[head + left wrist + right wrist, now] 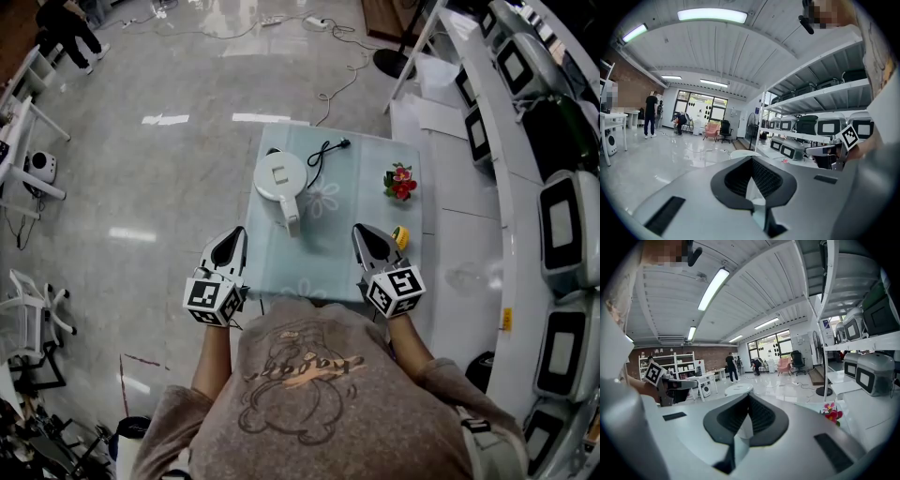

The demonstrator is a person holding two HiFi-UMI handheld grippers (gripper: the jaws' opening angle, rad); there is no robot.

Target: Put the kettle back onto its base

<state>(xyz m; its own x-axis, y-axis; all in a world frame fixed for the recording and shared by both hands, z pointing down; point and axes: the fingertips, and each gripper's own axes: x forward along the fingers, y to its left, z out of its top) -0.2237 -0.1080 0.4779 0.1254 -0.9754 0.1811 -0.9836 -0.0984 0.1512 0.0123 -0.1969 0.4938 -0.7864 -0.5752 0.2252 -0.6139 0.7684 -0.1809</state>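
The white kettle (pixel 279 178) stands at the far left of a small pale table (pixel 352 267), its handle (pixel 292 223) pointing toward me. A black cord with a plug (pixel 328 150) lies beside it; I cannot make out a base under the kettle. My left gripper (pixel 232 242) hovers at the table's near left edge, shut and empty. My right gripper (pixel 371 240) is over the near right part, also shut and empty. Only the kettle's lid (pixel 743 153) shows above the left gripper (pixel 751 161). It is likewise the lid (pixel 732 389) that shows past the right gripper (pixel 749 397).
Red flowers (pixel 401 181) sit at the table's right edge, with a small yellow object (pixel 400 236) beside my right gripper. Shelves of grey machines (pixel 562 225) line the right side. People stand far off across the glossy floor (pixel 141 159).
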